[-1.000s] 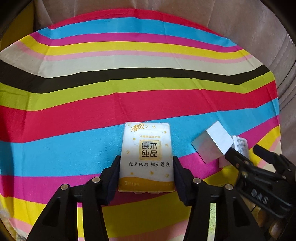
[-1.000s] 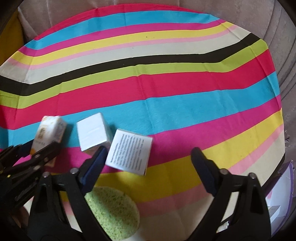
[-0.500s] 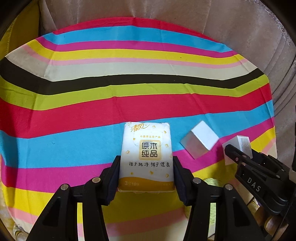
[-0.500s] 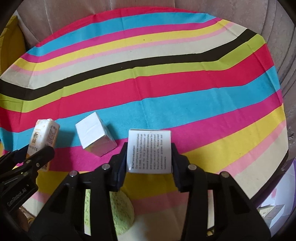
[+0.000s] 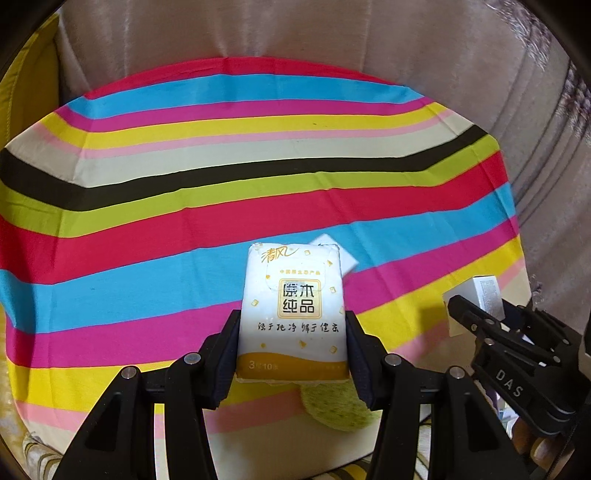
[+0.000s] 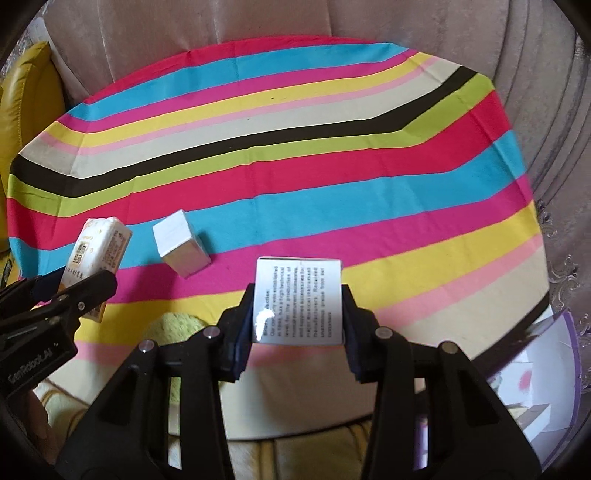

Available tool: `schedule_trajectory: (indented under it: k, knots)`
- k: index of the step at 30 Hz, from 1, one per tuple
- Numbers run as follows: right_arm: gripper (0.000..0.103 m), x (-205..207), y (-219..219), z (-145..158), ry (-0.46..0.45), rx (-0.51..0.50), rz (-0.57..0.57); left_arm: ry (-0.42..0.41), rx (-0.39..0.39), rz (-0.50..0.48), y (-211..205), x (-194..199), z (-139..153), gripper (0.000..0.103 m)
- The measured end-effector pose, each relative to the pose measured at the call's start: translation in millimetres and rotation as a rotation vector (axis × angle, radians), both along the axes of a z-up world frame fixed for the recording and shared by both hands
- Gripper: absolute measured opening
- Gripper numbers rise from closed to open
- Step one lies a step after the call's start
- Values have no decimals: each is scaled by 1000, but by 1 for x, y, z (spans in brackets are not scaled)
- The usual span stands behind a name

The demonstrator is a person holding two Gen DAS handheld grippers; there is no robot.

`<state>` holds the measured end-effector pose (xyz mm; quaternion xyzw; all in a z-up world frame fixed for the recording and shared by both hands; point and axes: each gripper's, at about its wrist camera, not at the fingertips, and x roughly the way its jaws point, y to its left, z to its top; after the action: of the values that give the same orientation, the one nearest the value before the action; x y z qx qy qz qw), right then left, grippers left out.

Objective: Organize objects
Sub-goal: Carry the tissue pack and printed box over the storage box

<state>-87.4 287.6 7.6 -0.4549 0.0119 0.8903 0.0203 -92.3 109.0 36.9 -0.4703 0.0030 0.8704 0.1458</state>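
My left gripper point(image 5: 291, 332) is shut on a white and yellow tissue pack point(image 5: 291, 306), held above the striped cloth point(image 5: 184, 236). The same tissue pack point(image 6: 98, 254) shows at the left of the right wrist view, in the left gripper point(image 6: 74, 288). My right gripper point(image 6: 297, 314) is shut on a white box with black print point(image 6: 297, 301), also lifted off the cloth; that box point(image 5: 484, 291) appears at the right edge of the left wrist view. A plain white cube box point(image 6: 181, 243) rests on the blue and pink stripes, and the pack partly hides the cube point(image 5: 347, 260).
A green round sponge point(image 5: 340, 406) lies near the cloth's front edge, also seen as the sponge point(image 6: 177, 328) behind my right fingers. Beige upholstery point(image 6: 406, 22) rises behind the cloth point(image 6: 332, 147). A yellow cushion point(image 6: 26, 96) is at the left. A purple-edged container point(image 6: 535, 376) sits at lower right.
The right gripper closed on the printed box and lifted it off the cloth. Both grippers rose and drew back, showing more of the cloth and upholstery. The tissue pack stayed gripped.
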Motion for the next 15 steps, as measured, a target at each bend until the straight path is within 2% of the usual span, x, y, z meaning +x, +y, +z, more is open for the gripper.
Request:
schedule_trajectory:
  k: [7, 15]
  knots:
    - [46, 20, 27, 4, 1, 35, -15, 27, -11, -66, 25, 14, 10, 53]
    - [46, 54, 73, 8, 9, 29, -89, 56, -17, -143, 59, 38, 22, 53]
